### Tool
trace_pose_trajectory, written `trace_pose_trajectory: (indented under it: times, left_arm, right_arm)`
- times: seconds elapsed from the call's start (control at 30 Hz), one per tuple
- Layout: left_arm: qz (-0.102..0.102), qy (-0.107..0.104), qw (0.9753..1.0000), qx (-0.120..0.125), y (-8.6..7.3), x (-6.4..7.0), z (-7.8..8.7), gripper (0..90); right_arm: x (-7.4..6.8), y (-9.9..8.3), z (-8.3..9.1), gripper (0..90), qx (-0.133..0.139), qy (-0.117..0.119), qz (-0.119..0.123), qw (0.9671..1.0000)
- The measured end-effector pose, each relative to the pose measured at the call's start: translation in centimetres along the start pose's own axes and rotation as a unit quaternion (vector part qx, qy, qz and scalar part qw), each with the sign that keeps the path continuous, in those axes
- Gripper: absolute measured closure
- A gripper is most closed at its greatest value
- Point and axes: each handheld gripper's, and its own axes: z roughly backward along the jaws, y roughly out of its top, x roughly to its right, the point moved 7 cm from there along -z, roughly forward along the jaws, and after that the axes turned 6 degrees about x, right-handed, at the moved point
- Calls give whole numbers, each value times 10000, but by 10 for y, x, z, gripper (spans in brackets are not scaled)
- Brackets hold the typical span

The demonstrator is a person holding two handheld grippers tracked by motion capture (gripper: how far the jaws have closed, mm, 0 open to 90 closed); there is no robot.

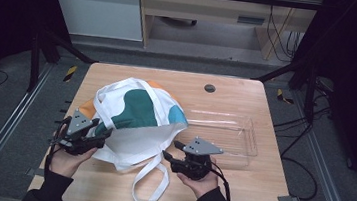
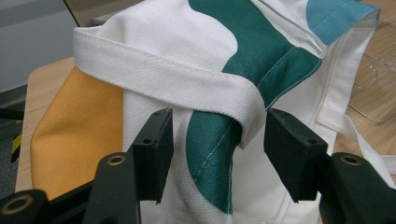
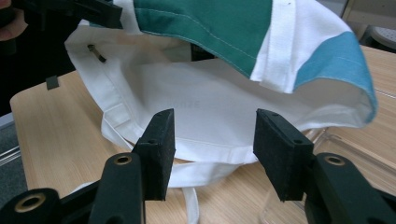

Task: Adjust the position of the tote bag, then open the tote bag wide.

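A white tote bag with green, orange and blue patches lies on the wooden table. Its mouth gapes toward the person. My left gripper is at the bag's left edge and stands open. In the left gripper view a white strap and green fabric lie between the jaws. My right gripper is open at the bag's near right corner. In the right gripper view it faces the bag's white inside, with the lower hem just beyond the jaws.
A clear plastic tray sits to the right of the bag, partly under its blue corner. The bag's second strap loops toward the front edge. A round dark grommet is at the table's back. Metal frame rails flank the table.
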Motion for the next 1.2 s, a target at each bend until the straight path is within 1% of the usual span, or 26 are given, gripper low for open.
trace_pose_trajectory:
  times: [0.13,0.27,0.3,0.43,0.47,0.53,0.6,0.63,0.67,0.7,0.77,0.8,0.83,0.9,0.93,1.0,1.03,1.07,1.13,1.2]
  left_arm:
    - [-36,11,10000,-25,-3,0,-1,411]
    - [5,40,10000,-85,-5,-4,-2,428]
    - [35,57,9999,-86,-6,-4,-2,439]
    - [18,104,9999,-117,-7,-5,-4,472]
    - [3,154,9997,-177,-9,-5,-5,482]
    - [4,170,9997,-190,-10,-5,-6,500]
    - [-10,170,9996,-244,-12,-6,-6,541]
    - [-10,170,9996,-244,-12,-6,-6,552]
    - [2,159,9995,-287,-13,-7,-7,569]
    - [9,164,9994,-306,-14,-8,-7,582]
    - [18,162,9993,-325,-14,-8,-8,606]
    - [11,161,9993,-339,-15,-9,-8,606]
    - [30,180,9993,-331,-15,-9,-9,630]
    - [20,184,9992,-347,-15,-10,-9,641]
    - [-6,211,9992,-333,-15,-10,-9,667]
    - [-14,230,9992,-326,-15,-10,-9,700]
    - [-10,226,9992,-332,-15,-10,-9,700]
    - [-1,221,9992,-335,-15,-11,-9,721]
    - [79,196,9994,-286,-15,-12,-9,742]
    - [86,196,9994,-287,-16,-13,-10,753]
  right_arm:
    - [-3,-1,-9,497,-53,37,-16,10000]
    - [-7,-4,-19,499,-150,54,19,9999]
    - [-8,-5,-22,501,-159,60,30,9999]
    - [-11,-6,-34,510,-222,47,26,9997]
    - [-13,-6,-38,512,-237,52,33,9997]
    - [-14,-6,-41,513,-251,37,36,9997]
    - [-17,-6,-51,521,-236,46,7,9997]
    - [-17,-6,-51,521,-236,46,7,9997]
    - [-21,-6,-56,525,-181,95,-96,9997]
    - [-23,-7,-60,526,-176,110,-113,9997]
    - [-26,-10,-65,526,-222,97,-98,9997]
    - [-26,-10,-65,526,-222,97,-98,9997]
    - [-27,-13,-70,532,-269,57,-94,9996]
    - [-27,-15,-72,536,-289,34,-100,9995]
    - [-26,-19,-76,543,-369,-47,-124,9992]
    - [-26,-23,-80,554,-443,-94,-87,9989]
    - [-26,-23,-80,554,-443,-94,-87,9989]
    - [-26,-25,-83,569,-457,-137,-57,9988]
    - [-26,-25,-85,588,-438,-154,-64,9989]
    - [-26,-26,-86,601,-435,-163,-59,9989]
